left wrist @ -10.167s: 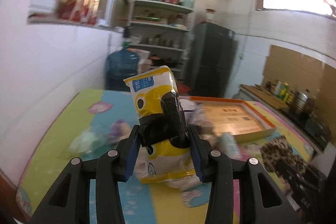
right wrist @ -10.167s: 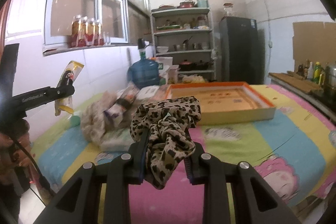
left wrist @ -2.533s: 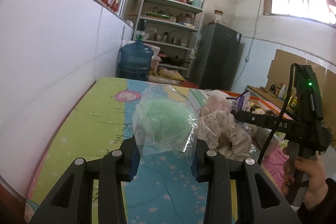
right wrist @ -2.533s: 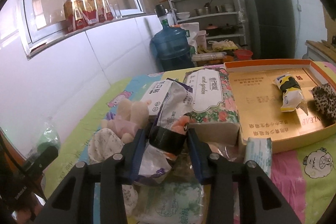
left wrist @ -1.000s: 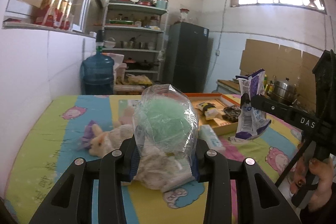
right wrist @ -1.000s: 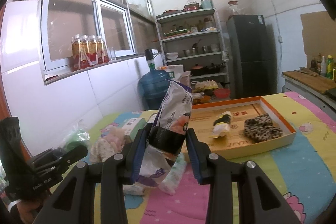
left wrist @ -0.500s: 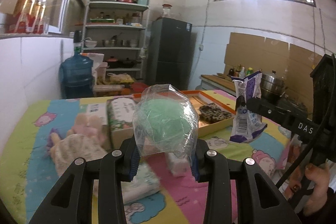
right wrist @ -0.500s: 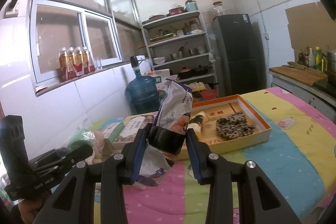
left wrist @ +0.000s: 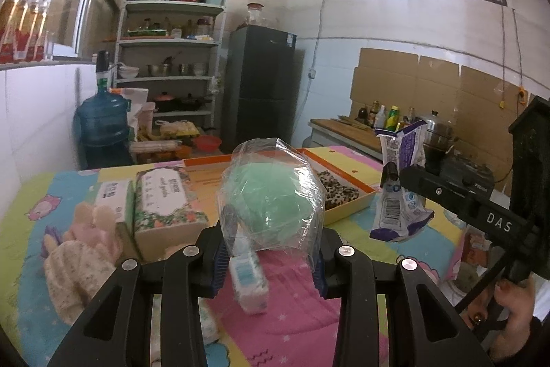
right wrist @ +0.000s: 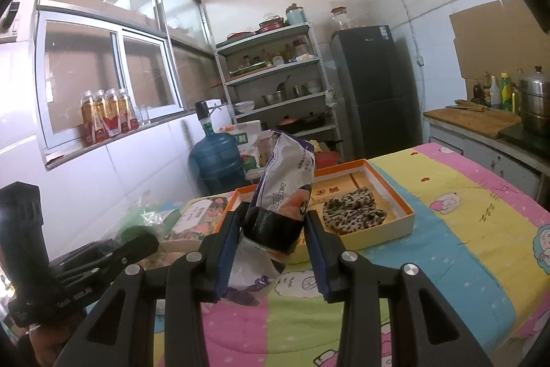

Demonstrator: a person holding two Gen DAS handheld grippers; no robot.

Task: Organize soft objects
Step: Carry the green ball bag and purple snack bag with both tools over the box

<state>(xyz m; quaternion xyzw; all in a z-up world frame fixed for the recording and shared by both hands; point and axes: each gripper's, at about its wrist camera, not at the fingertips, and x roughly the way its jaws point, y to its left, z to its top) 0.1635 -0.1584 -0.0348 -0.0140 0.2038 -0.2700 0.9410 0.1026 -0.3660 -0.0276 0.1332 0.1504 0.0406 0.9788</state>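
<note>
My left gripper (left wrist: 270,258) is shut on a clear plastic bag with a green sponge (left wrist: 271,198) inside, held above the colourful table. My right gripper (right wrist: 273,251) is shut on a white and purple snack packet (right wrist: 285,195), also seen at the right of the left wrist view (left wrist: 400,191). The orange-rimmed tray (right wrist: 395,195) lies ahead of both, with a leopard-print cloth (right wrist: 354,212) in it. The left gripper shows at the lower left of the right wrist view (right wrist: 137,246).
A floral tissue box (left wrist: 165,198), a white packet (left wrist: 113,195), a pink plush toy (left wrist: 92,229) and a small tissue pack (left wrist: 249,277) lie on the table. A water jug (left wrist: 101,129), shelves (left wrist: 168,74) and a fridge (left wrist: 261,88) stand behind.
Both grippers have swung right toward the tray, each still holding its item. The tray and leopard cloth now sit closer and more central in both views.
</note>
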